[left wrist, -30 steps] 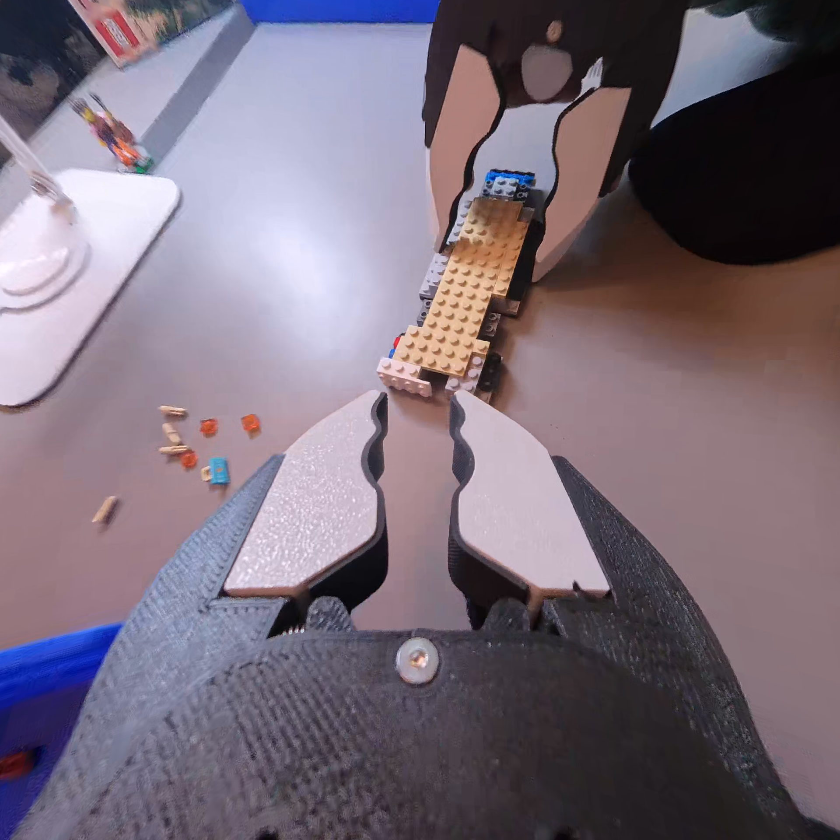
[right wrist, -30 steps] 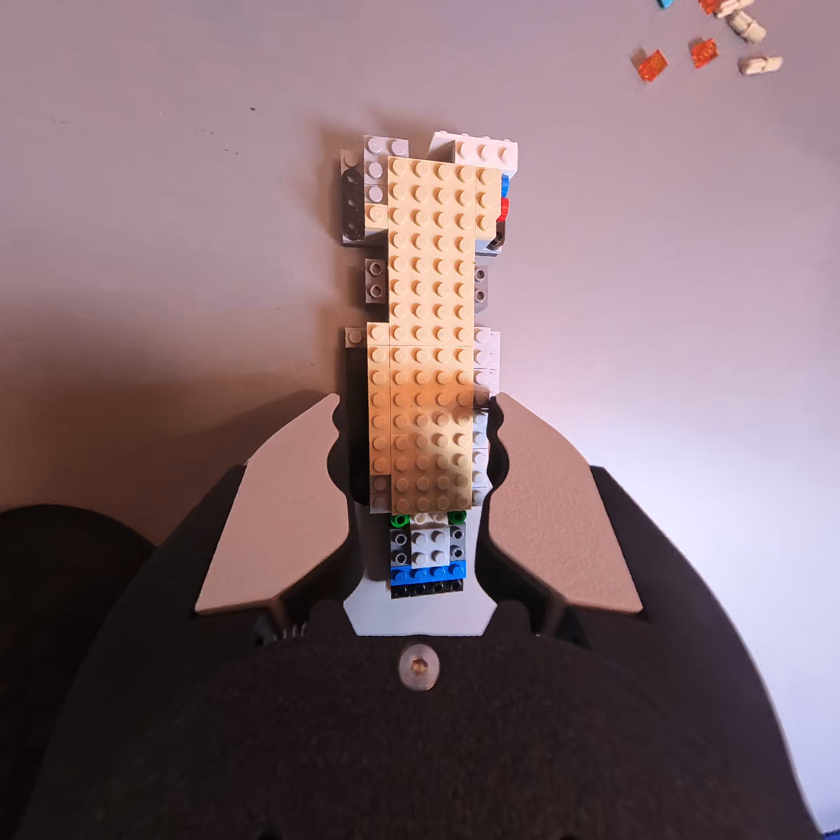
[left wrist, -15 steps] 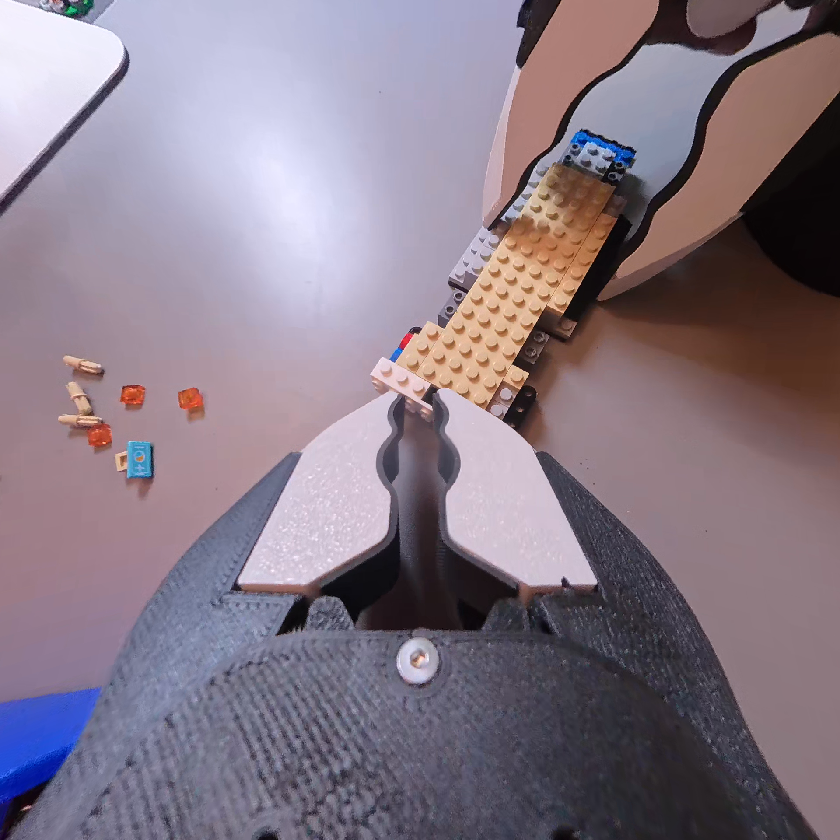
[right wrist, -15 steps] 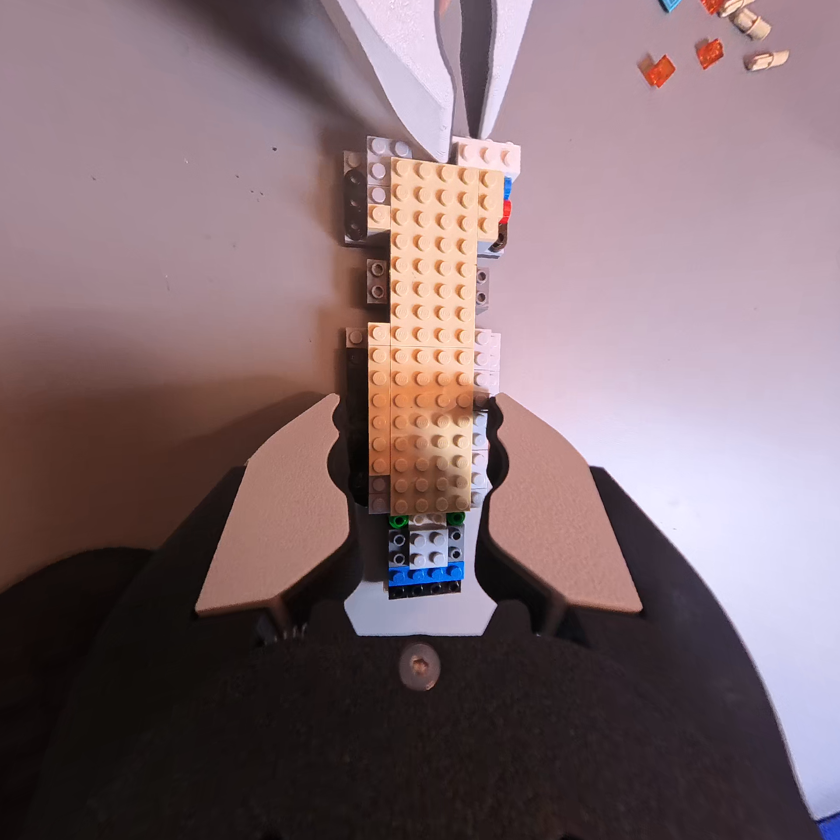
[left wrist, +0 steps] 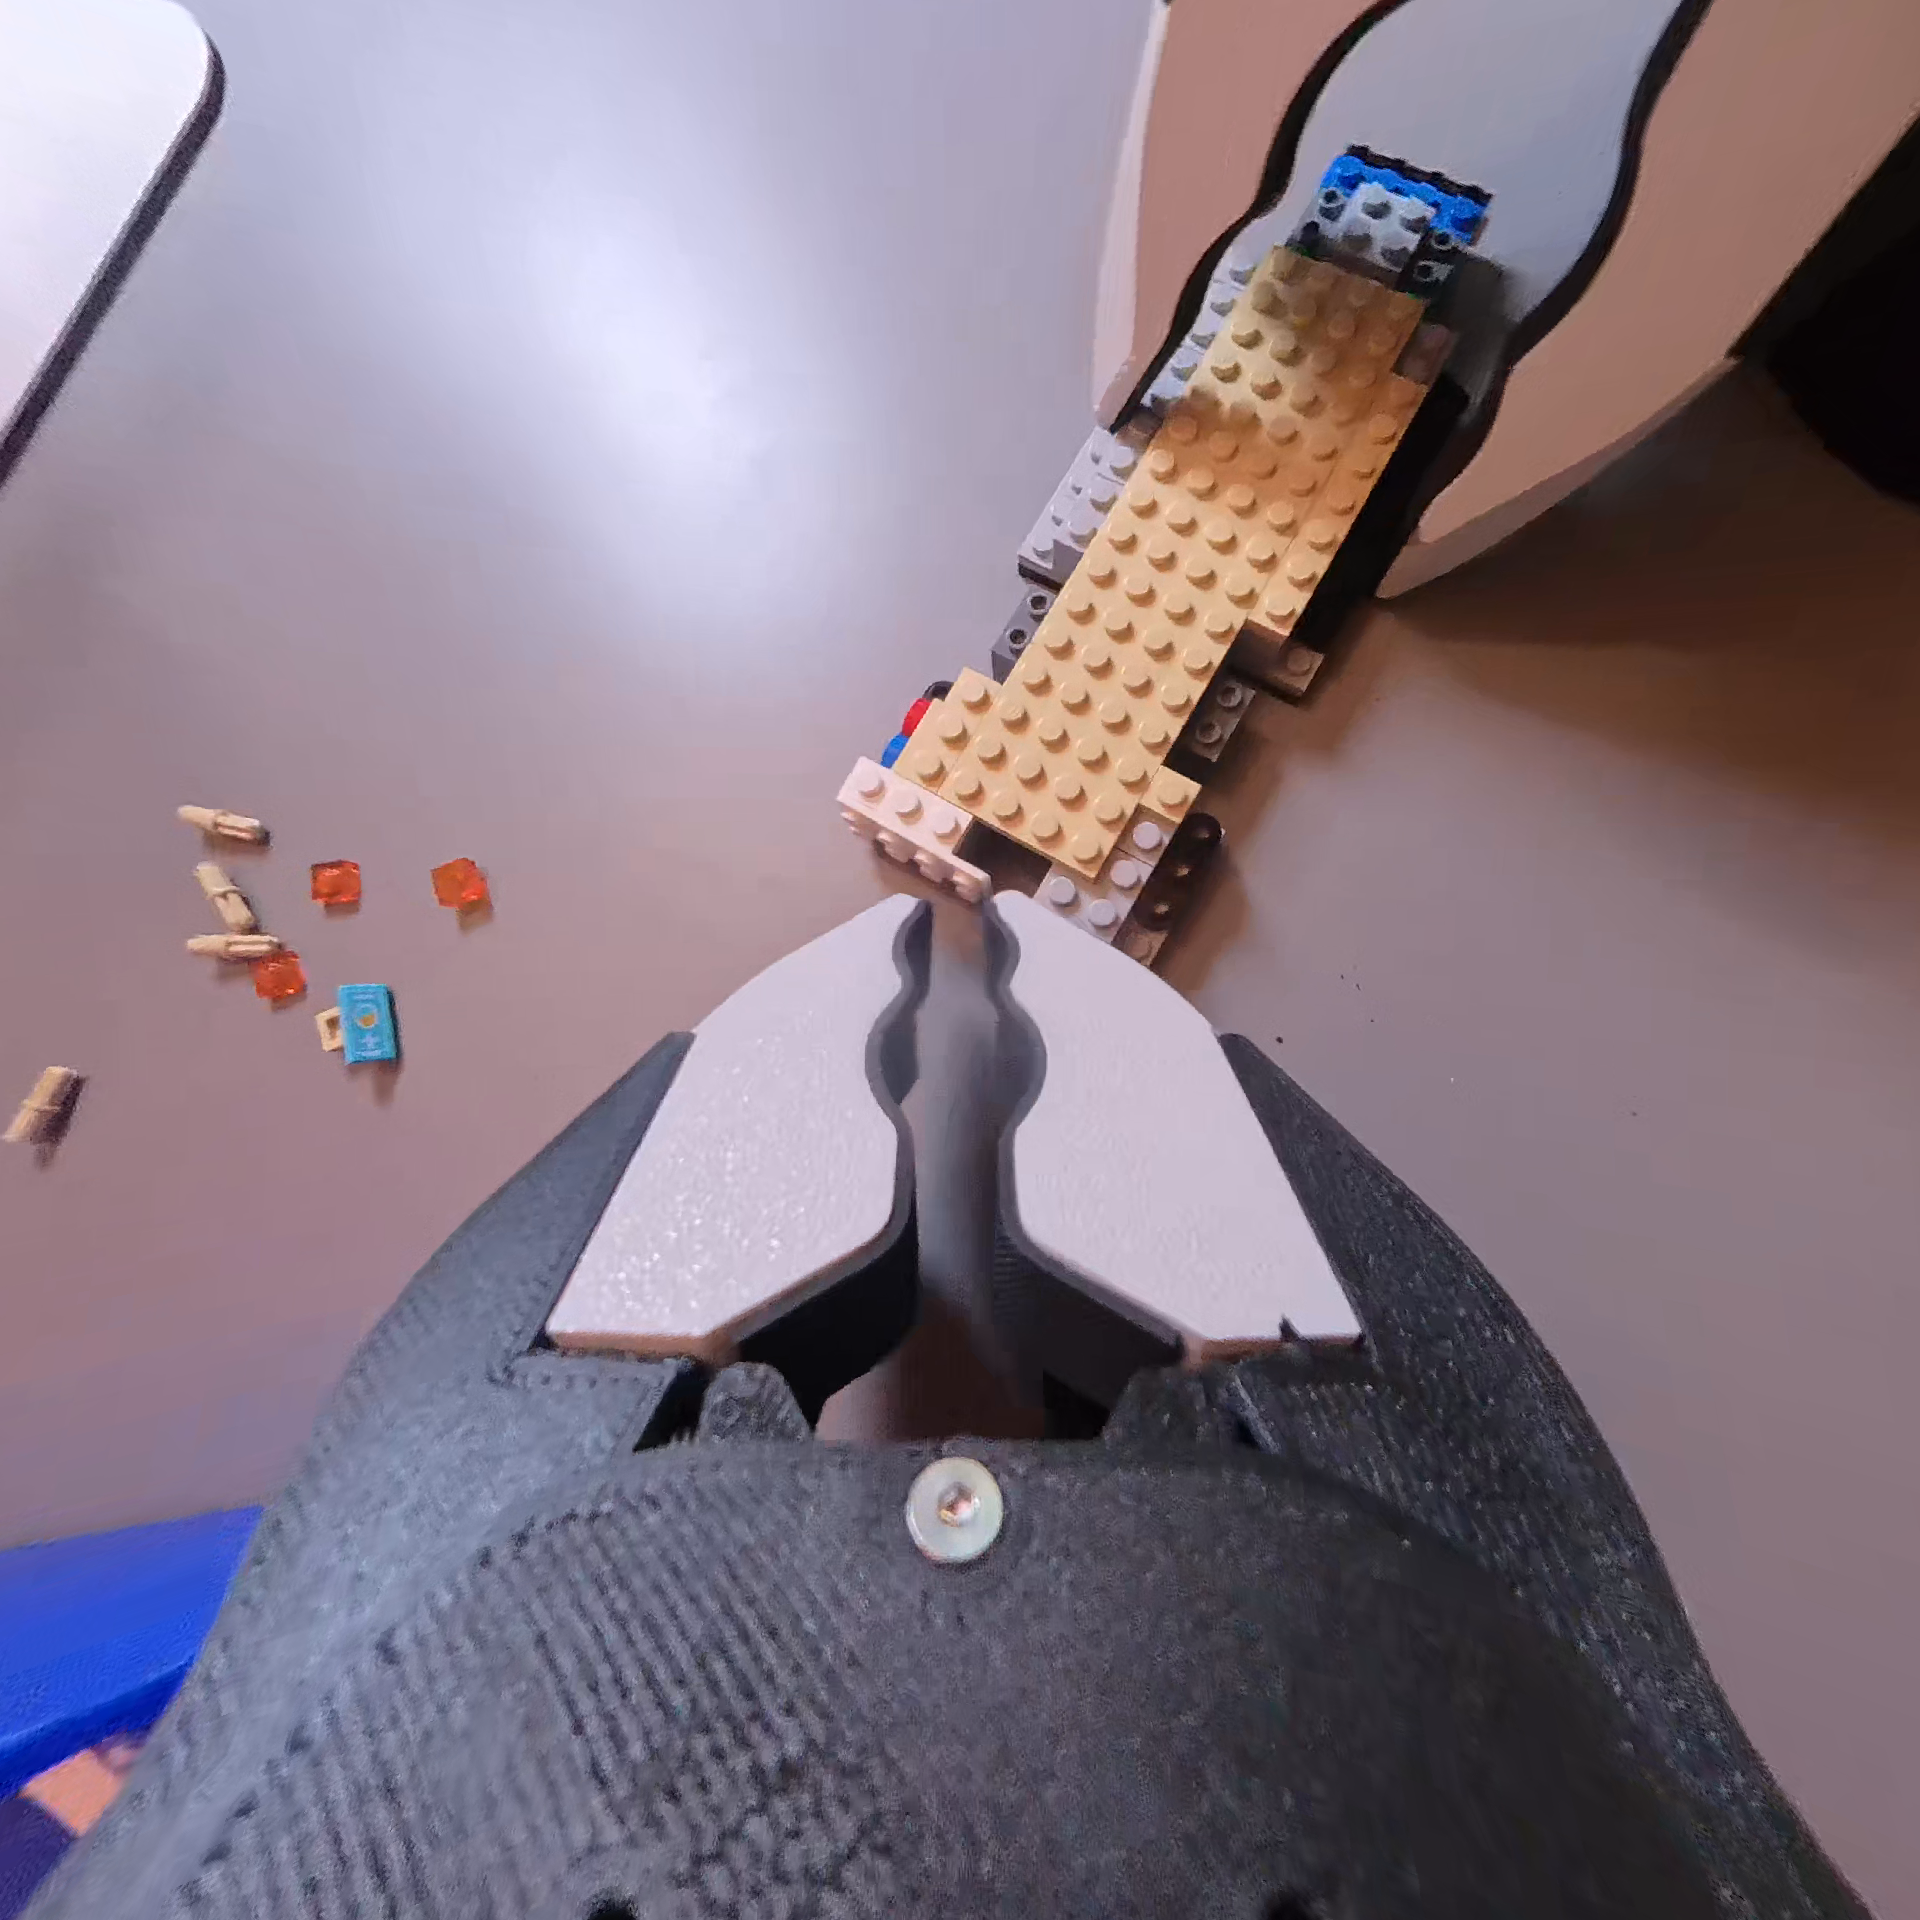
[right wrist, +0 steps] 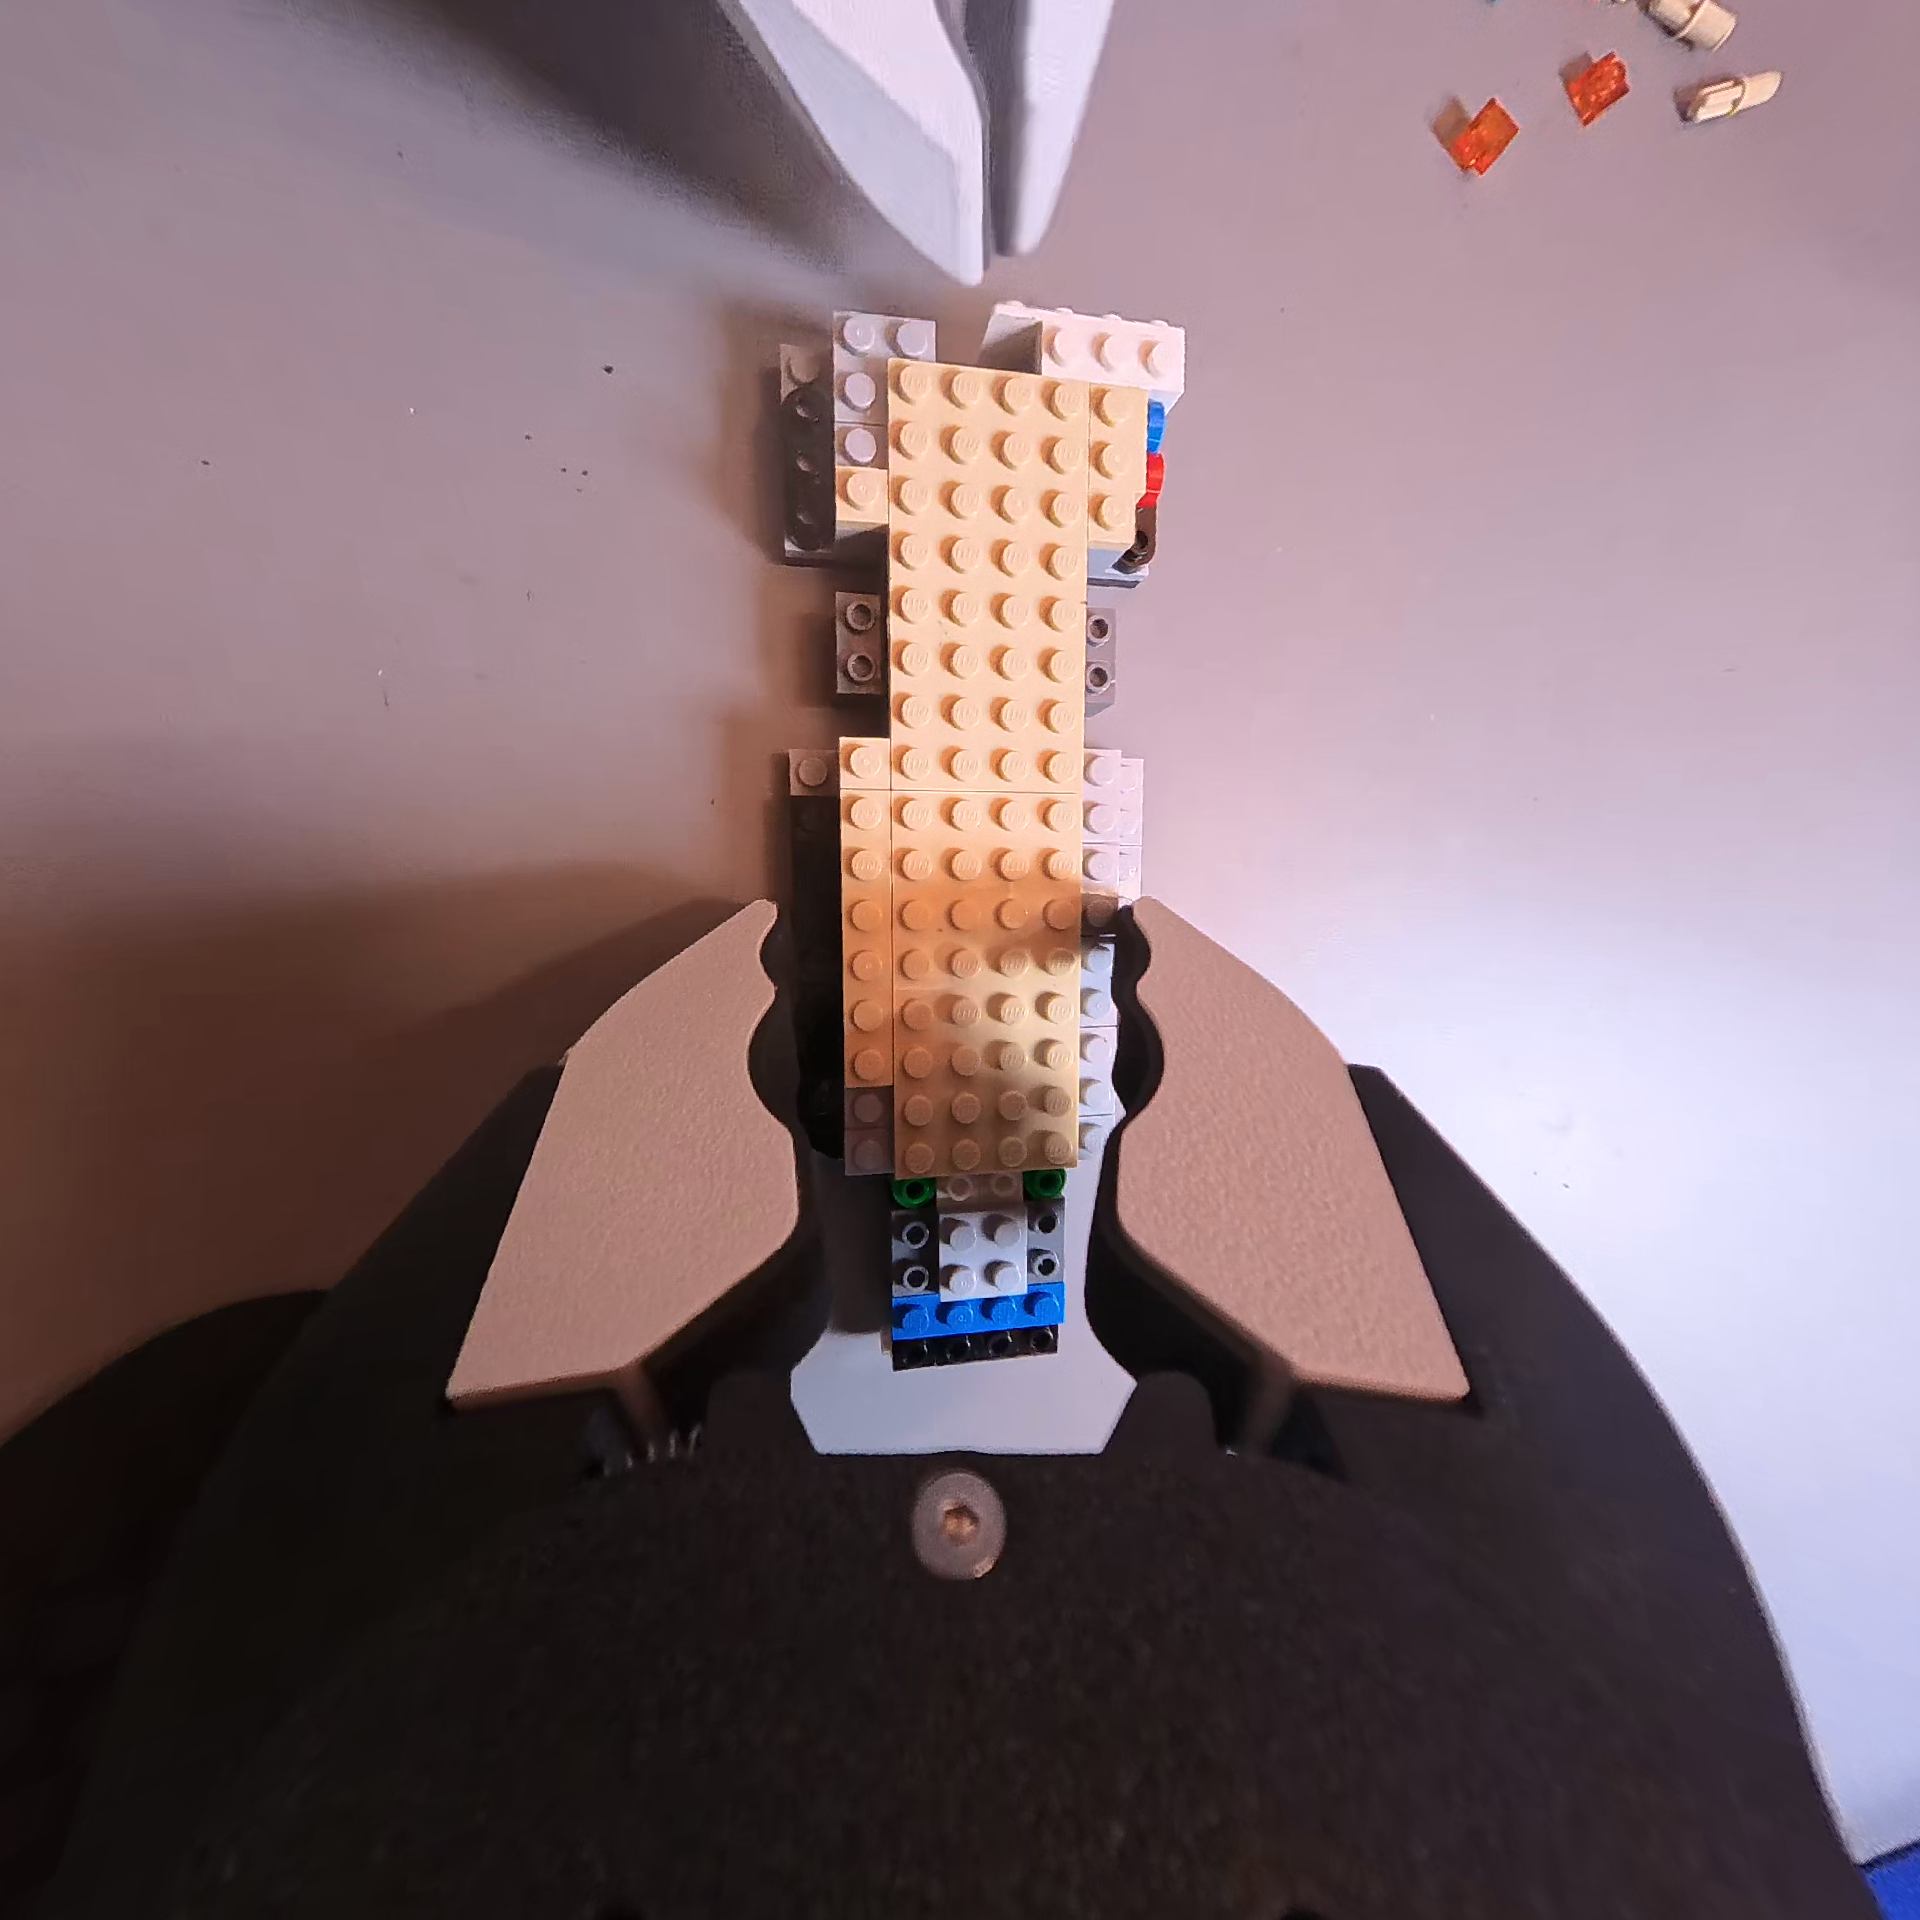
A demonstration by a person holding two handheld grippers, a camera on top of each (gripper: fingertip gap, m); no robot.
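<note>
A long brick model (right wrist: 982,727), topped with tan studded plates, lies flat on the grey bench (left wrist: 520,416). The right tongs (right wrist: 954,920) are clamped around its near end, one pad against each long side; a short stack of grey, blue and black bricks sits between the fingers behind the tan plates. At the model's far end a white brick (left wrist: 914,840) hangs off one corner, tilted, its lower edge toward the left tongs (left wrist: 954,906). These tongs are narrow, with only a slit between the tips, and nothing is gripped; the tips lie just beside the white brick's edge, and contact cannot be judged. To the left of the left tongs, well apart, lie loose small parts (left wrist: 281,935): orange tiles, tan pegs and a teal tile. A blue bin (left wrist: 94,1642) shows at the near left corner.
</note>
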